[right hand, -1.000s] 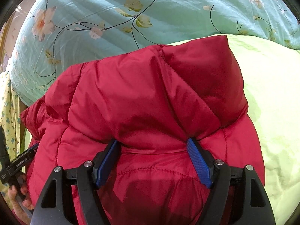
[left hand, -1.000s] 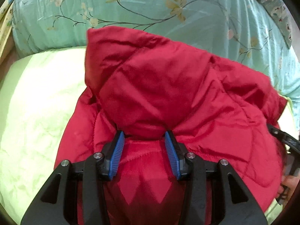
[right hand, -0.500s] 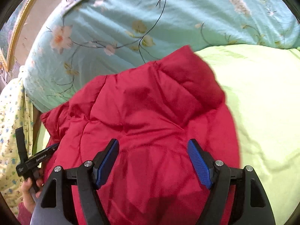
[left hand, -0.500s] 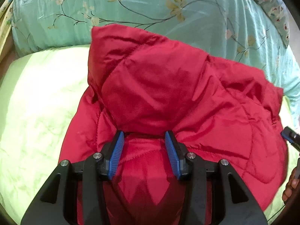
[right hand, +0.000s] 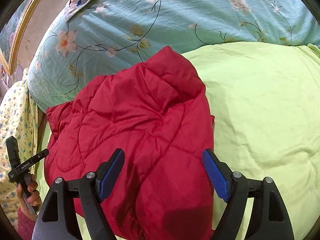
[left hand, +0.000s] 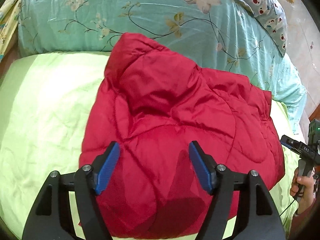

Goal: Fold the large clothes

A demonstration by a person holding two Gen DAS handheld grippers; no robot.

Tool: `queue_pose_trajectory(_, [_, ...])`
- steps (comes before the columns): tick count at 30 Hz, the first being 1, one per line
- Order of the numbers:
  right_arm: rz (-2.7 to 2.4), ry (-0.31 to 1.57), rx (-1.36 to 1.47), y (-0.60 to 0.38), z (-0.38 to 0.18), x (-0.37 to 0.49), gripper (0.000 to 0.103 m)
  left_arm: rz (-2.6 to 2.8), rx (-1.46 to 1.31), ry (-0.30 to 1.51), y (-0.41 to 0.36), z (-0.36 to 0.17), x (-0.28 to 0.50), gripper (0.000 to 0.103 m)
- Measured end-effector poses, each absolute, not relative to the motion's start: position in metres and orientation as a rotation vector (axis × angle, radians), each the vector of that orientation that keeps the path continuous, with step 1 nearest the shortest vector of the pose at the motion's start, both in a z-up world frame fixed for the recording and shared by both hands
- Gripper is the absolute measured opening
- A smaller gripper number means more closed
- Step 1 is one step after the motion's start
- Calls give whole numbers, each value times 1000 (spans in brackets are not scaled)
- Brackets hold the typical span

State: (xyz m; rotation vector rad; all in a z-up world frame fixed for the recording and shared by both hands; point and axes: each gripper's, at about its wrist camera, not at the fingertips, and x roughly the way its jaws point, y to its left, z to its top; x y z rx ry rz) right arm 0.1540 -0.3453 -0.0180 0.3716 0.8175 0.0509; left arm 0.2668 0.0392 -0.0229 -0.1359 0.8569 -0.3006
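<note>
**Clerk:** Grippers first, nearest the lenses. Left gripper [left hand: 154,165]: blue-padded fingers, black frame, spread wide, nothing between them. One second back it pinched a fold of the jacket; that fold is now let go. Right gripper [right hand: 163,172]: likewise spread, likewise empty; it let go half a second sooner.

**Auditor:** Touching anything?

**Clerk:** Neither visibly. Both hang above the red quilted puffer jacket [left hand: 180,132]; whether a pad brushes the fabric, I cannot tell.

**Auditor:** And the jacket?

**Clerk:** Lies doubled over in a puffy bundle on the pale green bedsheet [left hand: 46,108], its far corner resting against the turquoise floral quilt [left hand: 140,16].

**Auditor:** Meaning for the task?

**Clerk:** One fold laid down and released, by my judgement. Bundle looks lofty; it may want pressing or a further fold.
</note>
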Motion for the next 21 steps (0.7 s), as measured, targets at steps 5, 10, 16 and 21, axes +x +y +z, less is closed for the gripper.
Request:
queue_pose_trajectory(5, [48, 832, 372, -354, -22, 151, 85, -282, -156, 851, 57, -21, 264, 76])
queue_pose_trajectory(10, [59, 837, 421, -366, -28, 149, 86, -249, -183, 874, 80, -31, 268, 80])
queue_pose_trajectory(16, [90, 863, 514, -382, -46, 156, 86, -362, -378, 927, 112, -57, 280, 80])
queue_pose_trajectory(21, [120, 884, 582, -393, -60, 162, 87, -426, -490, 956, 124, -76, 293, 84])
